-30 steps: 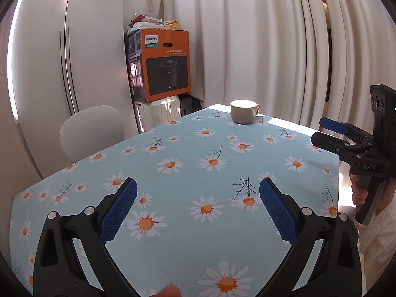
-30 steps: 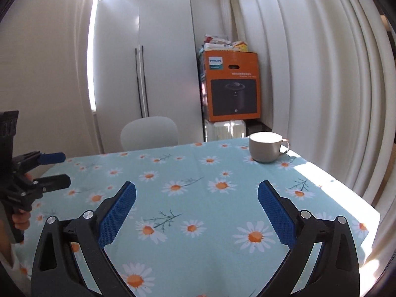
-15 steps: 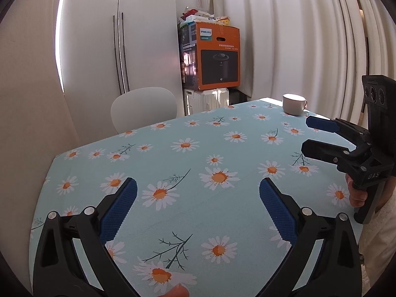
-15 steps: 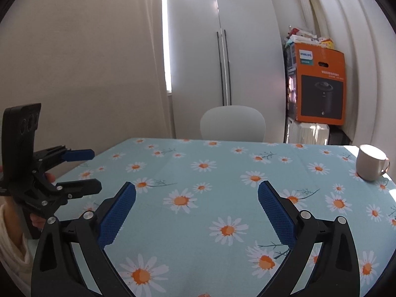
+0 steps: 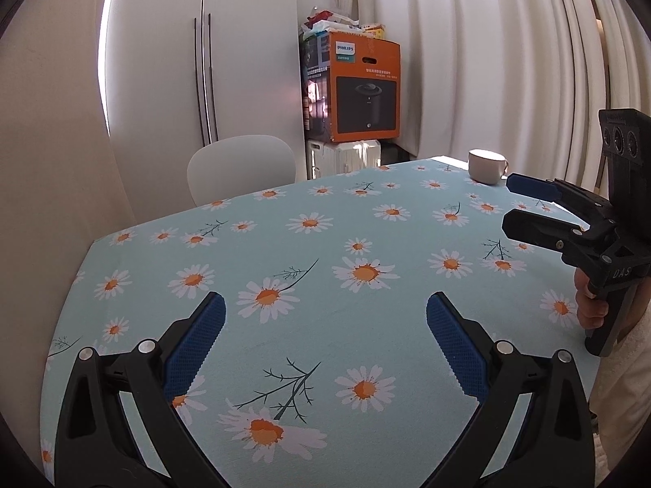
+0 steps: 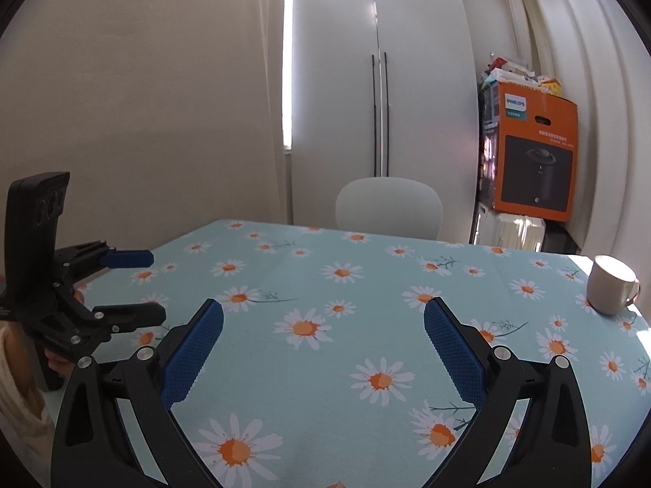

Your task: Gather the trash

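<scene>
Both views had swung across the bench (image 5: 366,325) and back, left gripper (image 5: 325,345) and right gripper (image 6: 323,345) fingers released and empty, no trash visible, only a mug (image 6: 610,290) at three o'clock.

A single off-white mug (image 5: 486,166) (image 6: 610,290) stands upright on the daisy-print table (image 5: 325,244) (image 6: 325,386), mouth facing up. It sits close to the table's far right corner, beside a sunlit strip of the cloth. Its handle points right, toward the table's edge. What it holds cannot be seen.
</scene>
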Motion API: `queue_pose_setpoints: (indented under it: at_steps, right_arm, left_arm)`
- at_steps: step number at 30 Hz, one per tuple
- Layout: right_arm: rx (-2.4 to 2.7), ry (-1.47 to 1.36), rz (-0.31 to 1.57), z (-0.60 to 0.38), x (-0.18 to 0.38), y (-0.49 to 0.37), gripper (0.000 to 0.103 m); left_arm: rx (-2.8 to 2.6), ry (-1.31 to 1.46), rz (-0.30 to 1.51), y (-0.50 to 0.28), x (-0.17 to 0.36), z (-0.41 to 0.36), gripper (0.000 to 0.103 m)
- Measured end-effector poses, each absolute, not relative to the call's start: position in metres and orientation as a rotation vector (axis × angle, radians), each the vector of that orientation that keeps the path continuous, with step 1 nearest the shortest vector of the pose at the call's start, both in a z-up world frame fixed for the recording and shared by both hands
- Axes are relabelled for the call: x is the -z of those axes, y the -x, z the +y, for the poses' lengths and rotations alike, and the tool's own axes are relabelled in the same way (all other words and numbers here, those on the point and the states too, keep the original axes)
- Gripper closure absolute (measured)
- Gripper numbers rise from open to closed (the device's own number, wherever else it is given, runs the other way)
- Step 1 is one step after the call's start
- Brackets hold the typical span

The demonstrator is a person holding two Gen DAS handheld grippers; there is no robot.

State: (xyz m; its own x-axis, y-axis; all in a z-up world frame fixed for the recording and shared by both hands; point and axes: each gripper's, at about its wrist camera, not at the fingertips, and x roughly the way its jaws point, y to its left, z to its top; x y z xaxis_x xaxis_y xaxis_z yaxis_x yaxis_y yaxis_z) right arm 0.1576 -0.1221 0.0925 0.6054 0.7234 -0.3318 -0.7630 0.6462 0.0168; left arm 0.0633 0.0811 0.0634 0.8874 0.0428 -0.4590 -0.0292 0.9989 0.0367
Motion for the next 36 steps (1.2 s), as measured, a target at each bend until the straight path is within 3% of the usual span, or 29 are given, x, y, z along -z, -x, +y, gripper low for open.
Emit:
queue_pose_setpoints:
  at_steps: [36]
  right_arm:
    - [-0.872,0.133,0.284,-0.1259,-0.0916,-0.1503,0.008]
  left_arm:
    - [-0.037,-0.033,0.458,-0.0628,-0.0655,0.0802,0.006]
